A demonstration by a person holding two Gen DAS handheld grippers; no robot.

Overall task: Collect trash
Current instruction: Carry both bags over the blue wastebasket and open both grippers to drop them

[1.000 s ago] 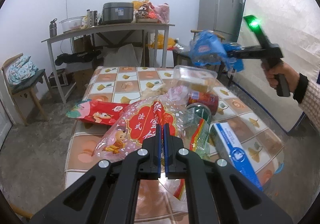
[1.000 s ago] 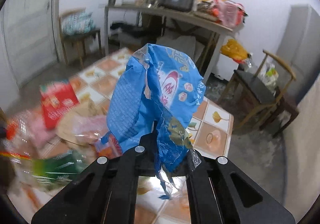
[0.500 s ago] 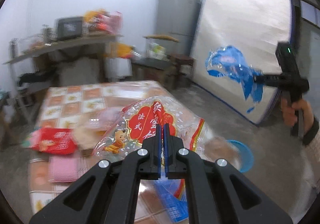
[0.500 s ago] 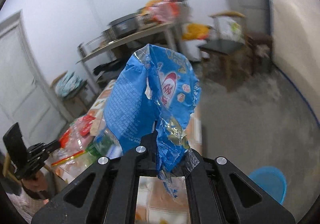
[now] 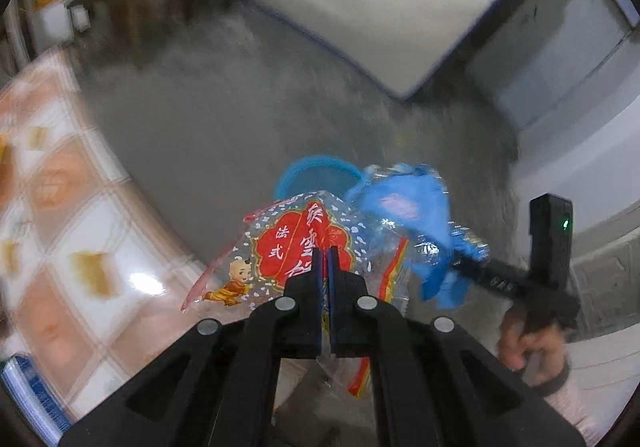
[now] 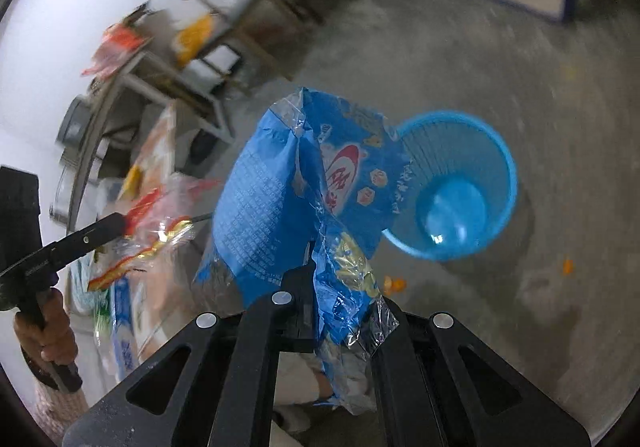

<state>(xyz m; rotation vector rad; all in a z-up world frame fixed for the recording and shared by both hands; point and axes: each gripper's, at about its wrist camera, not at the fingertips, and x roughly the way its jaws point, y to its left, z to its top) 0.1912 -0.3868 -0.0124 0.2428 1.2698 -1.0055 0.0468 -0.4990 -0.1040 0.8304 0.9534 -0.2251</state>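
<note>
You have swung both grippers off the counter (image 5: 60, 207) to the blue bin (image 6: 460, 191) on the floor, left gripper (image 5: 325, 259) clenched on the red bag (image 5: 296, 243), right gripper (image 6: 310, 267) on the blue wrapper (image 6: 280, 199); both hang just above it, ready to drop.

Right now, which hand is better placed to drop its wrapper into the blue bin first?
Probably the right. Its tongs hold the blue wrapper just beside the open blue bin. From the left tongs, the red-printed clear bag hides most of the bin, whose rim shows just beyond the bag.
</note>
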